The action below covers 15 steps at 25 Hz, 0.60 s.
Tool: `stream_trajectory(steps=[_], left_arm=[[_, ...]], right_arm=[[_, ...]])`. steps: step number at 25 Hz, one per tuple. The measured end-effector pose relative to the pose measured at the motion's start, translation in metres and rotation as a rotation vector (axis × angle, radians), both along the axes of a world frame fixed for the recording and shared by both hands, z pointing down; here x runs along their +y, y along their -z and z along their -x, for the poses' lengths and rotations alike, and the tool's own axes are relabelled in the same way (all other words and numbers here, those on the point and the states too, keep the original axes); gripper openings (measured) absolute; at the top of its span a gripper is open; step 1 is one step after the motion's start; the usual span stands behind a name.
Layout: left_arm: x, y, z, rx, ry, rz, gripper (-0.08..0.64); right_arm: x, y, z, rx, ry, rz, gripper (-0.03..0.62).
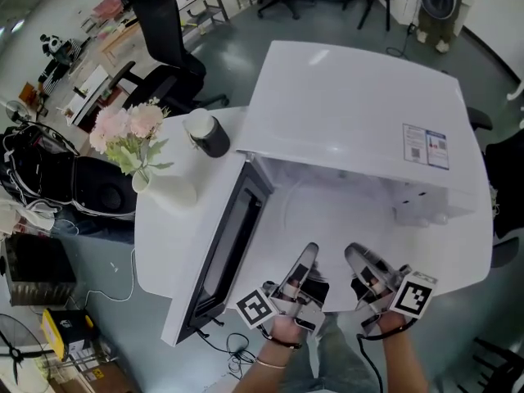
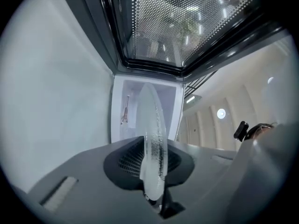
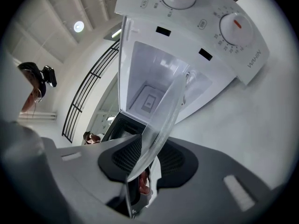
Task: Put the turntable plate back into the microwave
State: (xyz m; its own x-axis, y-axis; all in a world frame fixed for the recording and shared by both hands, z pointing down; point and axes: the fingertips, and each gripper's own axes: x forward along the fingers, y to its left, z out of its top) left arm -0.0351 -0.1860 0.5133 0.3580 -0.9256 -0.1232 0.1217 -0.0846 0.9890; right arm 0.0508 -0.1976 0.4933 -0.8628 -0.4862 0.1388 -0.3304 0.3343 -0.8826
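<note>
The white microwave (image 1: 352, 113) stands on a round white table (image 1: 160, 252) with its door (image 1: 225, 256) swung open to the left. A clear glass turntable plate (image 1: 327, 215) is held at the cavity mouth by both grippers. My left gripper (image 1: 309, 258) is shut on the plate's near rim, which stands edge-on between its jaws (image 2: 153, 146). My right gripper (image 1: 357, 258) is shut on the rim (image 3: 159, 134) beside it. In the left gripper view the door's perforated window (image 2: 187, 22) hangs overhead. The right gripper view shows the cavity (image 3: 152, 90) and two dials (image 3: 236, 26).
A white vase of pink flowers (image 1: 131, 137) and a dark cup with a white lid (image 1: 207, 133) stand on the table left of the microwave. An office chair (image 1: 164, 39) and cluttered desks lie beyond. Cables and boxes sit on the floor at left.
</note>
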Motion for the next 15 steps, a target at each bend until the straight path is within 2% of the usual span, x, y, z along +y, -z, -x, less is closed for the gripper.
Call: stream_trajectory(steps=[5,11,15], left_arm=[[-0.003,0.000,-0.001,0.022,0.008,0.003,0.035],[-0.012,0.000,-0.003,0.007,0.001,0.000,0.035],[-0.022,0.003,-0.004,0.006,0.006,-0.009,0.035]], right_arm=[[0.000,0.000,-0.003,0.049,-0.025,0.005,0.094],[0.004,0.000,-0.002,0.108,-0.001,-0.021,0.133],[0.005,0.003,-0.008,0.116,-0.010,-0.036,0.137]])
